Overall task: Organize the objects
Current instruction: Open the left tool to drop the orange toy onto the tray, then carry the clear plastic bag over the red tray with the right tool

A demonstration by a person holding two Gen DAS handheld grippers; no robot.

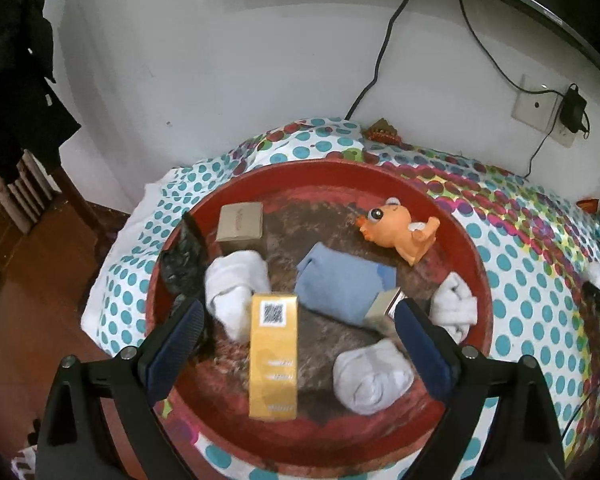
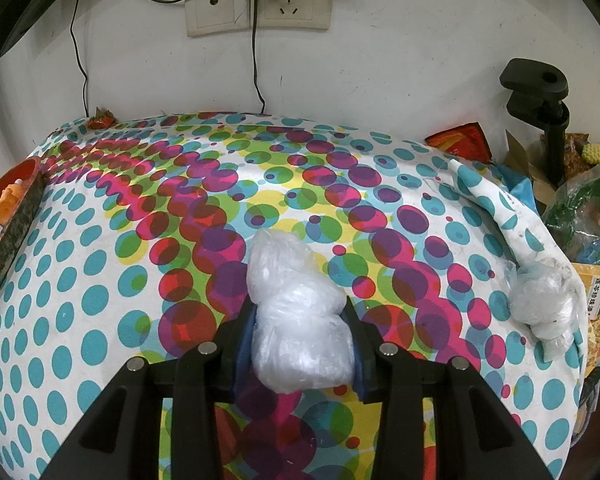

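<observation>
Crinkly clear plastic bundle [image 2: 298, 316] sits pinched in right tool [image 2: 300, 332].

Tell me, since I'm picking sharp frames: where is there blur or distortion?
Left wrist view: the yellow box has smeared print and the fisheye bows the red tray. Right wrist view: crisp, though the dotted cloth bulges.

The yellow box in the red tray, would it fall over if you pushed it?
Probably not: the yellow box already seems to lie flat in the red tray, so it would likely slide. It looks like stiff cardboard, probably light. The left gripper has open jaws around it.
</observation>
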